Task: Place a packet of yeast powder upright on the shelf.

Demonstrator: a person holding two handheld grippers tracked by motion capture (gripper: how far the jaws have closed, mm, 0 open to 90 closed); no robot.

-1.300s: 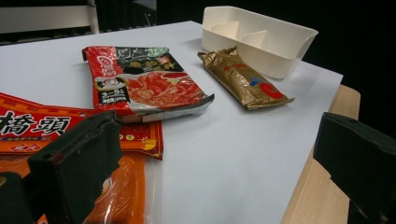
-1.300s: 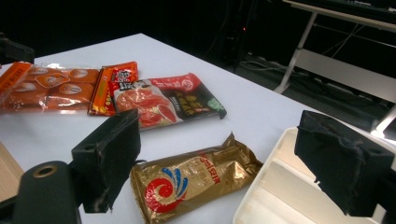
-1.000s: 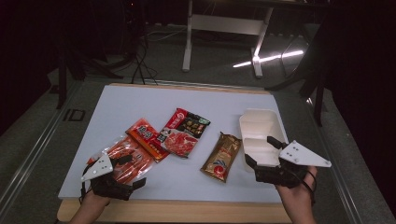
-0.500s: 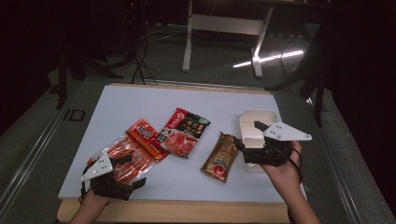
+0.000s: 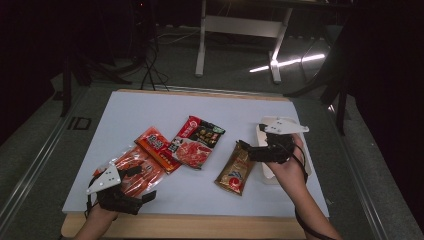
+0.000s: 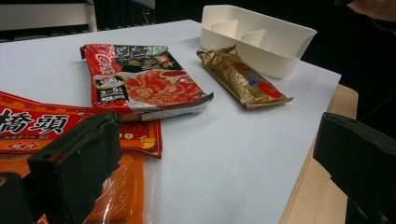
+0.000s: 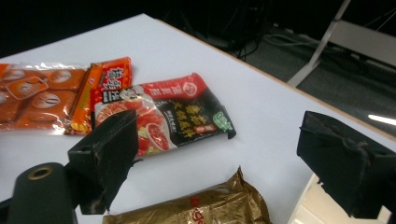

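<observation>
Four food packets lie on the white board: a gold packet (image 5: 234,170), a red-and-black packet (image 5: 196,142), an orange-red packet (image 5: 156,148) and a clear packet of orange pieces (image 5: 134,172). My right gripper (image 5: 246,151) hovers open over the left side of the white divided tray (image 5: 268,173), jaws pointing at the gold packet's far end (image 7: 201,207). My left gripper (image 5: 141,184) rests open at the front left, one jaw over the clear packet (image 6: 116,196). Nothing sits between either pair of jaws.
The board's wooden front edge (image 5: 190,226) runs just below my hands. In the left gripper view the tray (image 6: 280,51) has dividers and holds nothing that I can see. Bare white surface (image 5: 165,107) lies behind the packets. Dark floor and a table frame (image 5: 235,30) are beyond.
My right gripper has travelled forward and left from the front right edge to above the tray, beside the gold packet. The left gripper and all packets stay put.
</observation>
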